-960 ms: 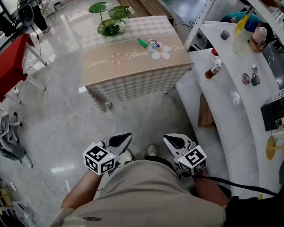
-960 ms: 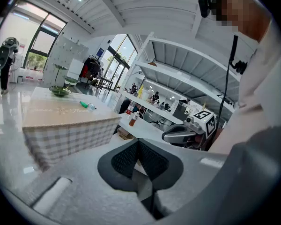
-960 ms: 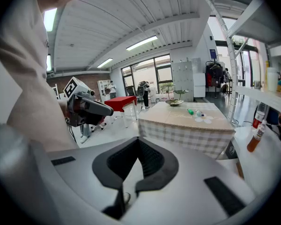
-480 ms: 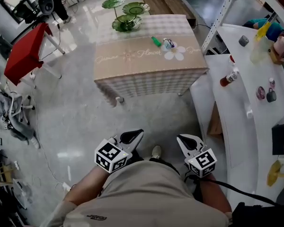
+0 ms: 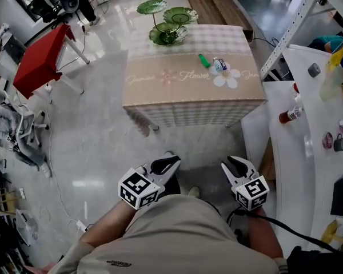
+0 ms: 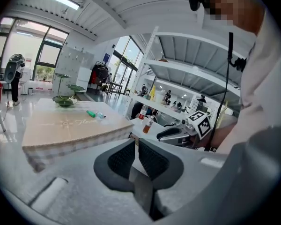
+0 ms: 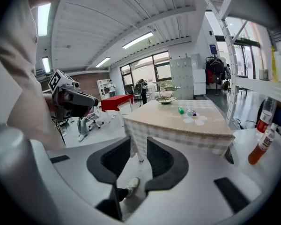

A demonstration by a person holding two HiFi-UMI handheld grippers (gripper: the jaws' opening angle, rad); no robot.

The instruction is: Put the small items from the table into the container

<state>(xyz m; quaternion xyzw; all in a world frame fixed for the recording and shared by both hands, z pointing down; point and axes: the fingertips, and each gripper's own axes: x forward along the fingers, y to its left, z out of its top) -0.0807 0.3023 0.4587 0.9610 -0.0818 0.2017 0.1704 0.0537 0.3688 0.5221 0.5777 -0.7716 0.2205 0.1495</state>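
One tabletop stands well away from the person. Three green dishes sit at its far end. The left gripper has its jaws together; the right gripper has its jaws opening, with nothing between them. Two small items lie side by side on the tabletop.
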